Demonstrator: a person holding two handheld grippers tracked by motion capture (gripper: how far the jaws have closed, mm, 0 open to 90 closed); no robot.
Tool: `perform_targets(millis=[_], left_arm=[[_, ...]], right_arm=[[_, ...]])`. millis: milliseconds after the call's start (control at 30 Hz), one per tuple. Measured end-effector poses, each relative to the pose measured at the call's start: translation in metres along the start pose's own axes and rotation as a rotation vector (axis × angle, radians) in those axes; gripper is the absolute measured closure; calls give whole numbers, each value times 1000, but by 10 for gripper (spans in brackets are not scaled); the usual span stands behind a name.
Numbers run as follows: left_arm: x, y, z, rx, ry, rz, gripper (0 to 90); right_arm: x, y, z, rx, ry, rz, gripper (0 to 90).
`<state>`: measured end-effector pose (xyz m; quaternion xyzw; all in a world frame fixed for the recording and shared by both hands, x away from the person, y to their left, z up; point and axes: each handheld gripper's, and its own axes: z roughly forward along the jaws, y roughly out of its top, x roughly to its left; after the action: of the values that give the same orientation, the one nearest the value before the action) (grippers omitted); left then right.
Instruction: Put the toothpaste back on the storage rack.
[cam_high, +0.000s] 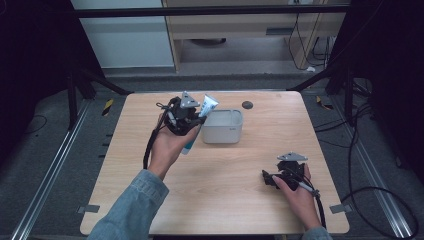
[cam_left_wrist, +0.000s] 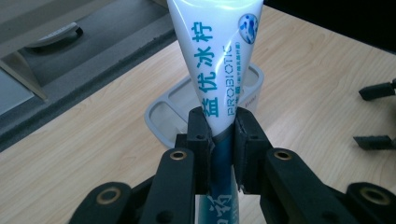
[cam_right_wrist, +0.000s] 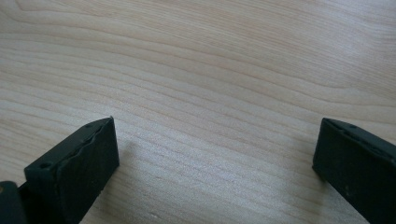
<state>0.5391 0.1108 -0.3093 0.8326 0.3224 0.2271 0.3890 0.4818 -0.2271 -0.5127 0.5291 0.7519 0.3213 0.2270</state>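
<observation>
A white and teal toothpaste tube (cam_left_wrist: 217, 60) is clamped between the black jaws of my left gripper (cam_left_wrist: 223, 135), which is shut on it. In the high view the left gripper (cam_high: 192, 119) holds the tube (cam_high: 207, 105) raised above the table, just left of a white rectangular box (cam_high: 223, 127). The tube's flat end points up and away and its teal lower part hangs below the jaws. My right gripper (cam_high: 268, 179) rests low over the wooden table near the front right, its jaws standing wide open with bare wood between them (cam_right_wrist: 217, 154).
The white box (cam_left_wrist: 173, 100) has inner compartments and stands at the table's middle back. A small dark round disc (cam_high: 247, 104) lies behind it. The wooden table (cam_high: 225, 200) ends at dark floor with cables on both sides.
</observation>
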Motion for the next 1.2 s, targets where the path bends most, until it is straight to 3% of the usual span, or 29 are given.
perform_targets(millis=[300,400,533,667,1200], left_arm=[[2,19,5,-32,-8,-18,783],[5,23,7,-62,-55,-62,783],[5,29,9,-82,-45,-48,783],[8,36,12,-112,-71,-68,783],[11,52,23,-150,-44,-80,783]], right_arm=[[0,0,0,0,1,-1,4],[0,0,0,1,0,-1,4],[0,0,0,1,0,-1,4],[0,0,0,1,0,-1,4],[0,0,0,1,-1,-2,4]])
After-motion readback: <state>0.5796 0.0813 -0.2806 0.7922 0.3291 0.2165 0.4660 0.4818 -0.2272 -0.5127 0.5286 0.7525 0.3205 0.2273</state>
